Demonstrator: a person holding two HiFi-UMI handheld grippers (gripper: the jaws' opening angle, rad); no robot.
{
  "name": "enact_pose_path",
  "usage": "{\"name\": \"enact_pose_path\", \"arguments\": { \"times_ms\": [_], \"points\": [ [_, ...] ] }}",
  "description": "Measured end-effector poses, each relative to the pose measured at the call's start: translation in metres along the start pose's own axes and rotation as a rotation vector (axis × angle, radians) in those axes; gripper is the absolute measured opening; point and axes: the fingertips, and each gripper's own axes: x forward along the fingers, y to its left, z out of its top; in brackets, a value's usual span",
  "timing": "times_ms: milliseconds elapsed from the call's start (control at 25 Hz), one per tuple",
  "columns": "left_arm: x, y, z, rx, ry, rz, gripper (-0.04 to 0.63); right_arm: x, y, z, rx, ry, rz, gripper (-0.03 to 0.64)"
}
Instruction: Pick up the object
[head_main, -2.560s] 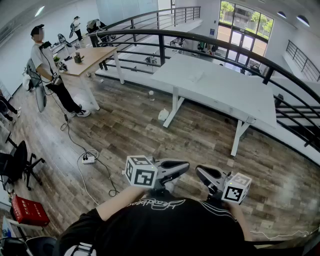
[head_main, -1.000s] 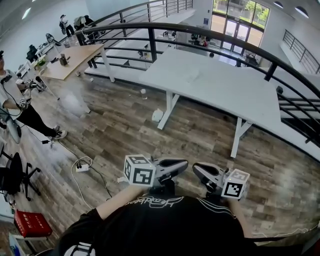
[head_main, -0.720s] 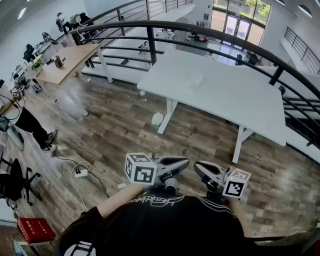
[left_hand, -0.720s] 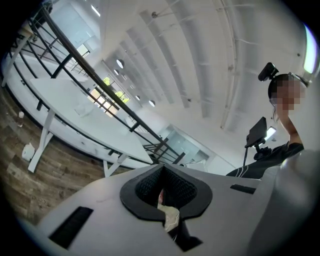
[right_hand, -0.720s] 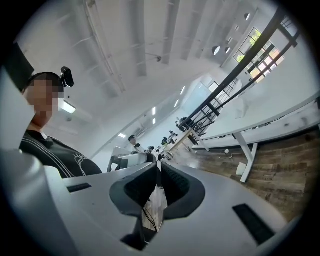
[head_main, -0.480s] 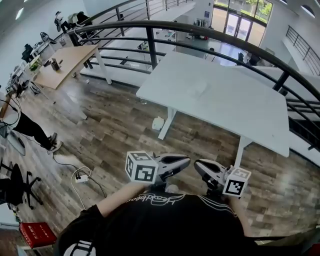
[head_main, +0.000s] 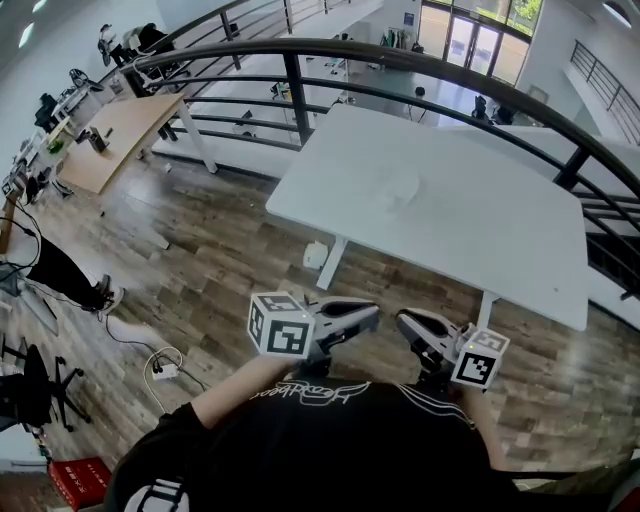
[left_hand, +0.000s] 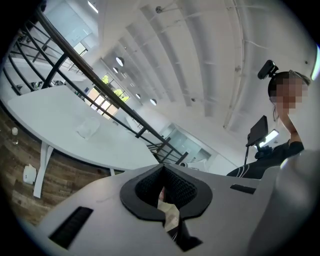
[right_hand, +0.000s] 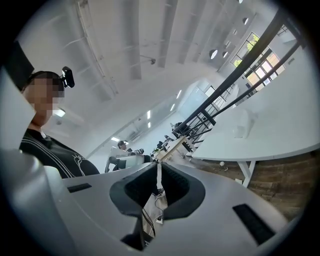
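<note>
A small clear crumpled object (head_main: 397, 187) lies on the white table (head_main: 480, 240), well ahead of both grippers. It also shows far off as the clear object (left_hand: 89, 127) in the left gripper view and as the clear object (right_hand: 243, 125) in the right gripper view. My left gripper (head_main: 372, 316) and right gripper (head_main: 402, 322) are held close to my chest, over the wooden floor and short of the table's near edge. The left gripper (left_hand: 161, 170) has its jaws together with nothing between them. The right gripper (right_hand: 159, 167) is likewise shut and empty.
A black curved railing (head_main: 300, 80) runs behind the table. A wooden desk (head_main: 110, 125) stands at the far left. On the floor are a white bag (head_main: 316, 255) by the table leg, a power strip with cable (head_main: 165, 368), a person's legs (head_main: 60, 275) and an office chair (head_main: 30, 385).
The view has closed in on the white table, which now looks larger and nearer. The person at the left has slid mostly out of frame. Both grippers stay shut in front of my chest.
</note>
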Motion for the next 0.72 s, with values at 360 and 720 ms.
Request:
{"name": "enact_pose_path", "arguments": {
  "times_ms": [360, 720],
  "points": [
    [0.008, 0.021, 0.003, -0.014, -0.006, 0.014, 0.008, 0.002, -0.023, -0.002, -0.011, -0.008, -0.027, 0.030],
    [0.046, 0.046, 0.027, -0.024, 0.000, 0.027, 0.008, -0.008, -0.073, 0.031, 0.012, -0.036, -0.054, 0.029]
  ]
}}
